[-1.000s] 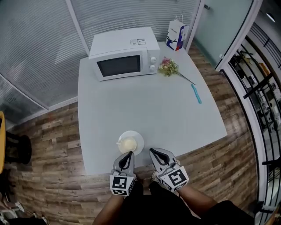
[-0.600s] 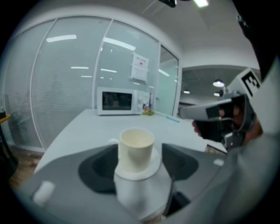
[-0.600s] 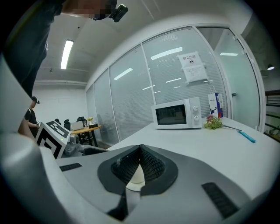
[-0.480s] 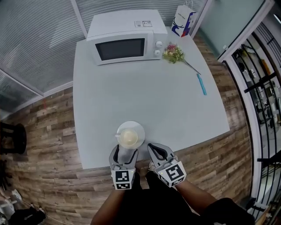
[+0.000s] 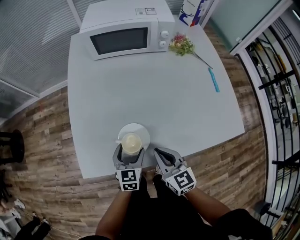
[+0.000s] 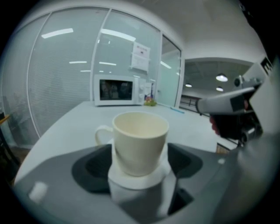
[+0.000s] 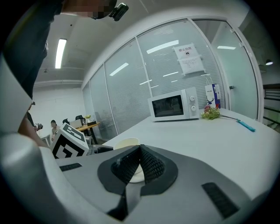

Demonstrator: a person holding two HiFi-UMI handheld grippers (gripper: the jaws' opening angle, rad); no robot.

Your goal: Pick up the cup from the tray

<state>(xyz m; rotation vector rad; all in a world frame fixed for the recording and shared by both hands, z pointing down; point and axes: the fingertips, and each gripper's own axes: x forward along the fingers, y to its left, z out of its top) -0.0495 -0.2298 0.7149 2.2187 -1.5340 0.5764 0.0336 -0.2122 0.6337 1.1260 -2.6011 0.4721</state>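
Note:
A cream cup (image 5: 131,142) with its handle to the left stands on a round white tray (image 5: 142,132) near the table's front edge. My left gripper (image 5: 129,153) reaches to the cup from the near side. In the left gripper view the cup (image 6: 140,131) sits on the tray (image 6: 139,178) between the two dark jaws, which are opening and stand clear of its sides. My right gripper (image 5: 157,152) lies just right of the tray, its jaws shut on nothing. In the right gripper view the right gripper (image 7: 140,152) has its ribbed tips together, and the cup's rim (image 7: 126,142) shows behind them.
A white microwave (image 5: 123,29) stands at the far side of the grey table (image 5: 154,93). Right of it lie a small bunch of flowers (image 5: 182,45) and a blue pen (image 5: 213,79). A paper bag (image 5: 194,9) is at the far corner. Wooden floor surrounds the table.
My left gripper's jaws went from shut to wide apart and moved forward to either side of the cup. The right gripper stayed shut beside the tray.

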